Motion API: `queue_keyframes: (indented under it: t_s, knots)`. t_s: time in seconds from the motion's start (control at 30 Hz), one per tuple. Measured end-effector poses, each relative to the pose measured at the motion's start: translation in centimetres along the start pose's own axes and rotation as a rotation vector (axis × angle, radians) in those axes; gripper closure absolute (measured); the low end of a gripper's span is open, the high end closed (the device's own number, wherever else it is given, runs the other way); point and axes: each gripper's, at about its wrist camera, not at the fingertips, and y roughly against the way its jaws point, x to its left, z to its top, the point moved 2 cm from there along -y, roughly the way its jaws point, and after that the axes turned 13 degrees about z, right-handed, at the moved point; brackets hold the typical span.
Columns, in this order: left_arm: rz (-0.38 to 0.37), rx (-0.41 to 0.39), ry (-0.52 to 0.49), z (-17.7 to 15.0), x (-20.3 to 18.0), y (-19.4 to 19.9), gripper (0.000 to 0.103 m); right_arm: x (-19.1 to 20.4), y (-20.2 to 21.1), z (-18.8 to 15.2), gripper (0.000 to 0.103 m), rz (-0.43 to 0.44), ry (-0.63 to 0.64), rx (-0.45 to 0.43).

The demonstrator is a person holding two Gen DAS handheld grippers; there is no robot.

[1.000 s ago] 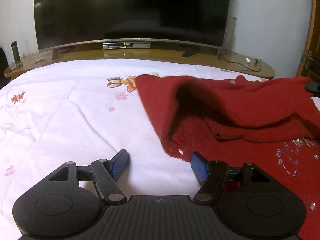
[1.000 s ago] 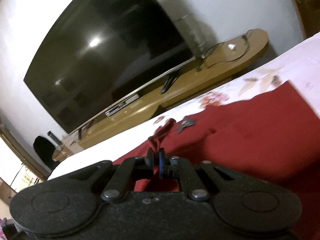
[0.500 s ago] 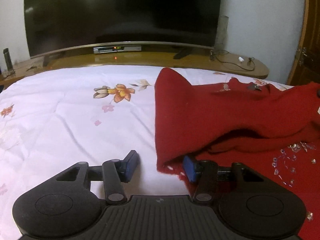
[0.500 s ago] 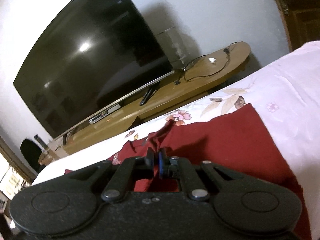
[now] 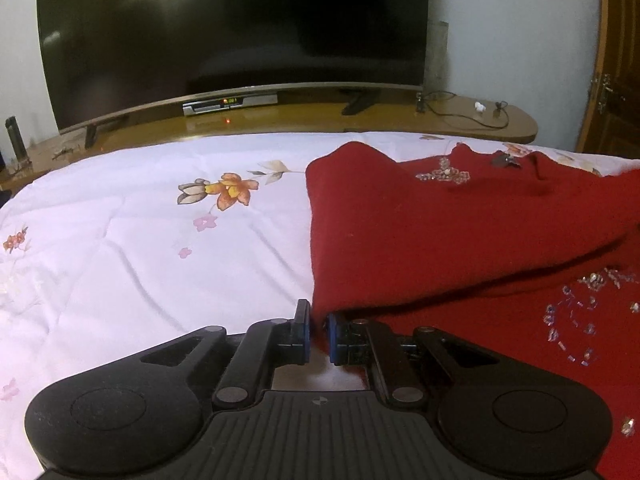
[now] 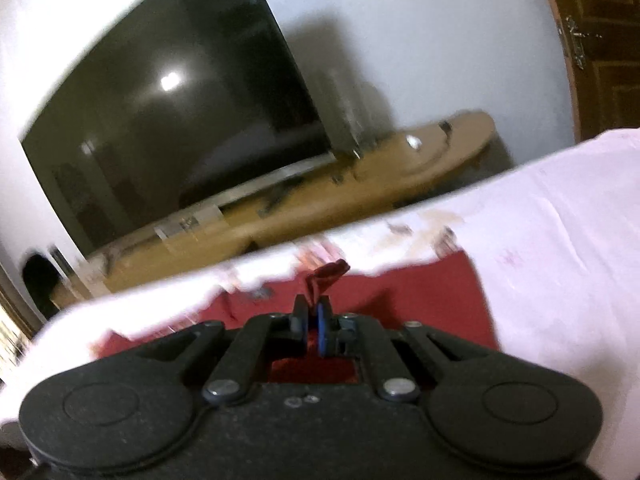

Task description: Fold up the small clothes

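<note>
Sweater (image 5: pixel 420 232) hem between fingers (image 5: pixel 303 330) (bedspread (image 5: pixel 140 248) leftward)

Fuzzy knit red sweater (image 5: pixel 420 232); glossy TV screen (image 5: pixel 232 24).

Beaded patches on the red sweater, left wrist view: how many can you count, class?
2. One beaded patch sits near the far edge of the red sweater; another sparkles on the lower layer at right. The folded flap may hide more.

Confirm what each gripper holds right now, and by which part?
Both hold the red sweater. The left gripper is shut on the near corner of its folded-over layer; the right gripper pinches a small fabric tuft at its edge.
</note>
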Motion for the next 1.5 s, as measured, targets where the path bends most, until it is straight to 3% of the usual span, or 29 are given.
queue_keyframes:
  t_s: [0.1, 0.17, 0.23, 0.3, 0.37, 0.47, 0.5, 0.53, 0.6, 0.77, 0.9, 1.0, 1.13, 1.23, 1.4, 1.5]
  knots:
    - [0.015, -0.022, -0.014, 0.4, -0.3, 0.5, 0.096, -1.4, -1.4, -1.2, 0.098, -0.037, -0.008, 0.072]
    - [0.038, -0.012, -0.024, 0.3, -0.4, 0.4, 0.088, -1.5, -1.5, -1.2, 0.098, -0.03, 0.003, 0.073]
    - [0.074, -0.026, -0.023, 0.1, -0.2, 0.6, 0.062, -1.2, -1.3, -0.8, 0.098, -0.015, 0.014, 0.053]
    - [0.088, -0.035, -0.013, 0.0, 0.1, 0.7, 0.054, -0.7, -0.9, 0.0, 0.098, 0.001, 0.041, 0.027]
    - [0.056, -0.017, 0.001, -0.1, 0.2, 0.4, 0.056, -0.2, -0.6, 0.7, 0.098, 0.015, 0.08, 0.011]
    - [0.026, -0.011, 0.008, 0.1, 0.1, 0.3, 0.074, -0.6, -1.1, 0.7, 0.098, -0.032, 0.119, 0.025]
    - [0.013, -0.008, 0.001, 0.0, -0.1, 0.3, 0.086, -1.0, -1.3, 0.6, 0.098, -0.056, 0.106, 0.031]
    - [0.011, -0.009, -0.005, -0.1, -0.4, 0.2, 0.088, -1.6, -1.5, 0.5, 0.098, -0.053, 0.08, 0.032]
    - [0.027, -0.026, -0.037, -0.3, -1.0, 0.3, 0.09, -2.0, -1.7, 0.2, 0.098, -0.048, 0.068, 0.038]
    - [0.044, -0.04, -0.072, -0.3, -1.5, 0.6, 0.091, -4.6, -3.4, -2.1, 0.098, -0.144, 0.033, 0.124]
    - [0.033, -0.034, -0.097, 0.0, -1.8, 0.7, 0.098, -4.4, -3.2, -2.1, 0.098, -0.132, 0.037, 0.103]
    - [0.041, -0.046, -0.114, -0.2, -2.0, 0.7, 0.098, -3.8, -2.6, -1.3, 0.098, -0.121, 0.056, 0.065]
    - [0.031, -0.046, -0.128, -0.2, -1.8, 0.9, 0.098, -4.6, -3.3, -1.9, 0.098, -0.159, 0.032, 0.109]
    - [0.03, -0.053, -0.14, -0.2, -1.9, 0.9, 0.098, -3.1, -1.7, -1.3, 0.098, -0.142, 0.076, 0.059]
    - [0.03, -0.048, -0.139, -0.1, -1.9, 1.0, 0.098, -4.3, -1.8, -1.6, 0.098, -0.175, 0.064, 0.083]
    - [0.026, -0.048, -0.146, -0.1, -1.9, 0.8, 0.098, -2.8, 0.3, -1.6, 0.098, -0.149, 0.108, 0.025]
